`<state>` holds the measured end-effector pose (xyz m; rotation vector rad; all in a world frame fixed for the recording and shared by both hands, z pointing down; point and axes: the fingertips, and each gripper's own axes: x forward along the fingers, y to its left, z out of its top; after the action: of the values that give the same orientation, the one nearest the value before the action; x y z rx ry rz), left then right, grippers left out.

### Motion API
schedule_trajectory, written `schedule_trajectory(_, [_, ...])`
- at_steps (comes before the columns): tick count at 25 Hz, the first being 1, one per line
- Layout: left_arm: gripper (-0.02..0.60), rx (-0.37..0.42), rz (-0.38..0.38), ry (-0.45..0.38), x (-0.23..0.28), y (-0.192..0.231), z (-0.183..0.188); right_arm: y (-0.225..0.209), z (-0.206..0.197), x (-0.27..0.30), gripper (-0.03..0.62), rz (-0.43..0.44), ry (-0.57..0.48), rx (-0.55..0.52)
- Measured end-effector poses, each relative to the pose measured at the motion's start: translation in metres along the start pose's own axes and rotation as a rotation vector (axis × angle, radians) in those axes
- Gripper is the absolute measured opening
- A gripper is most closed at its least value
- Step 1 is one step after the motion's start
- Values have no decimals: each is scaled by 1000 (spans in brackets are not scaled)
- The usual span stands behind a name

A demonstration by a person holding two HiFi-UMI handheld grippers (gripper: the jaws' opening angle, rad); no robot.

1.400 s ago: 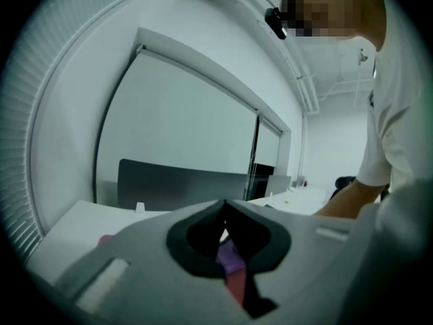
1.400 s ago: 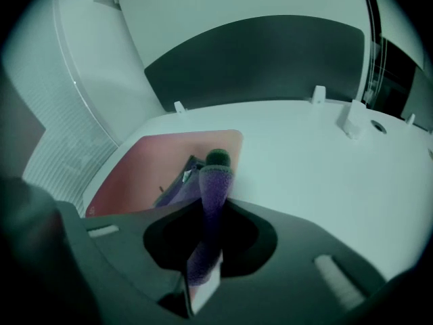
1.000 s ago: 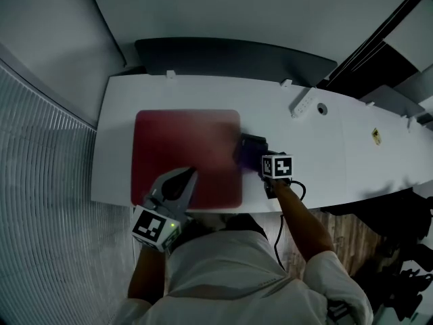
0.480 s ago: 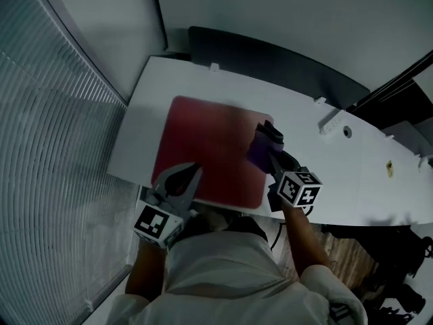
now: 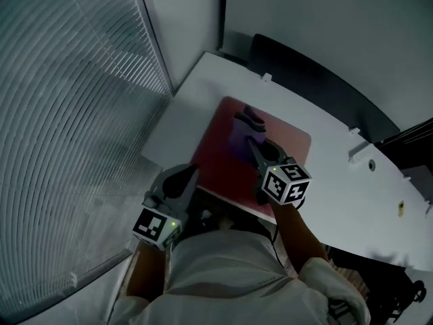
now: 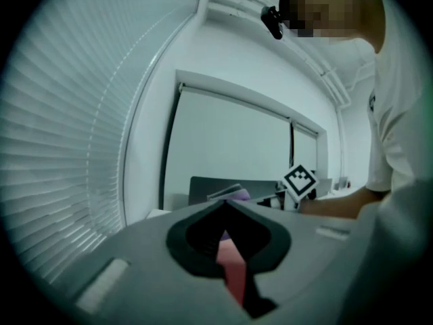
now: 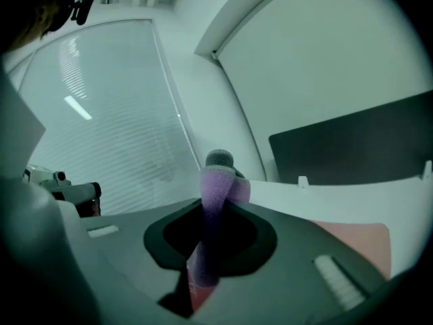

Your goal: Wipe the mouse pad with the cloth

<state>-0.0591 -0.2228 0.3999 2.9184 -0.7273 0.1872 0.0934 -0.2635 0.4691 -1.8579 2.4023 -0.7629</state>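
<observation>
While your R gripper (image 5: 253, 147) pinches the bunched purple cloth (image 5: 245, 127) jutting past its tips onto the red mouse pad (image 5: 292, 144), your L gripper (image 5: 190, 175) stays off-cloth, jaws together.

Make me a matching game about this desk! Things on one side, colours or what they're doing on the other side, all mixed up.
Things:
1. mouse pad
2. cloth
3. desk
4. left gripper

Colour or state:
A. white
B. jaws together, holding nothing
C. red
D. purple, pinched in the right gripper

Pairs: 1-C, 2-D, 3-A, 4-B
</observation>
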Motion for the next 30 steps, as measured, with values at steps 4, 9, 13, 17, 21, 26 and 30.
schedule_trajectory(4, [2,4,94,21,-34,19,-2,43,0,45,49,99,21,-44])
schedule_trajectory(9, [2,-13,162,27,-58,39,-9,72,-31,110,49,165,99,57])
schedule_trajectory(13, [2,-36,204,48,-77,44,-17,78,-76,154,49,160,201,138])
schedule_trajectory(17, [2,-55,226,63,-88,53,-24,66,-126,183,49,81,340,169])
schedule_trajectory(21, [2,-38,202,66,-86,56,-30,39,-157,185,49,-22,426,144])
schedule_trajectory(26, [2,-83,155,42,-76,52,-22,10,-173,171,49,-91,471,154])
schedule_trajectory(30, [2,-73,113,40,-66,49,-17,-9,-179,154,49,-130,487,170])
